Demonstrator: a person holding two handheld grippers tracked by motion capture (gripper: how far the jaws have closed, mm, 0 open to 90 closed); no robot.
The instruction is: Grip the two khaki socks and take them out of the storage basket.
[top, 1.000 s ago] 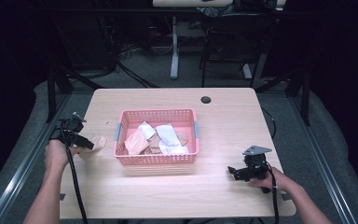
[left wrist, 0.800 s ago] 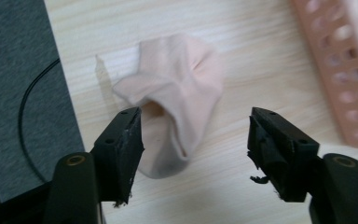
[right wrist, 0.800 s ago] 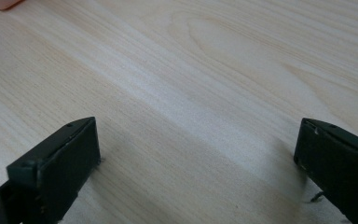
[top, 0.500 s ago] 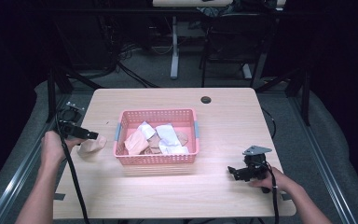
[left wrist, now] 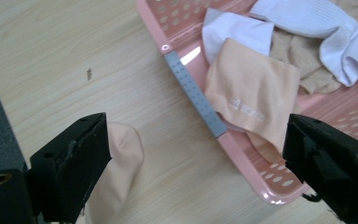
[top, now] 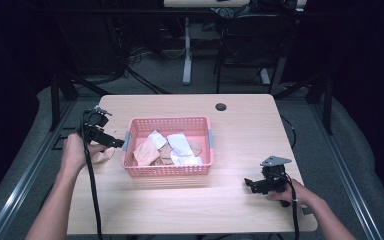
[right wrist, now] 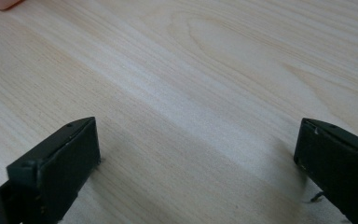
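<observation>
A pink basket (top: 204,169) stands mid-table and holds several socks, white ones (top: 181,144) and a peach one (top: 144,151). Another peach sock (top: 105,155) lies on the table just left of the basket. My left gripper (top: 115,143) hovers open over that sock, pointing at the basket's left end. In the left gripper view the wide-open gripper (left wrist: 196,154) frames the basket's grey handle (left wrist: 193,93), with the loose peach sock (left wrist: 116,177) by the left jaw and the basket's peach sock (left wrist: 251,102) beyond. My right gripper (top: 252,184) rests open on bare wood at the front right, nothing between its jaws (right wrist: 196,168).
The wooden table (top: 250,125) has a black cable hole (top: 221,106) near its far edge. Bare wood lies between the basket and the right gripper. Dark floor, cables and desk legs (top: 186,55) surround the table.
My left gripper has moved right, toward the basket's left end, and now hangs above the loose peach sock. The right gripper has stayed put.
</observation>
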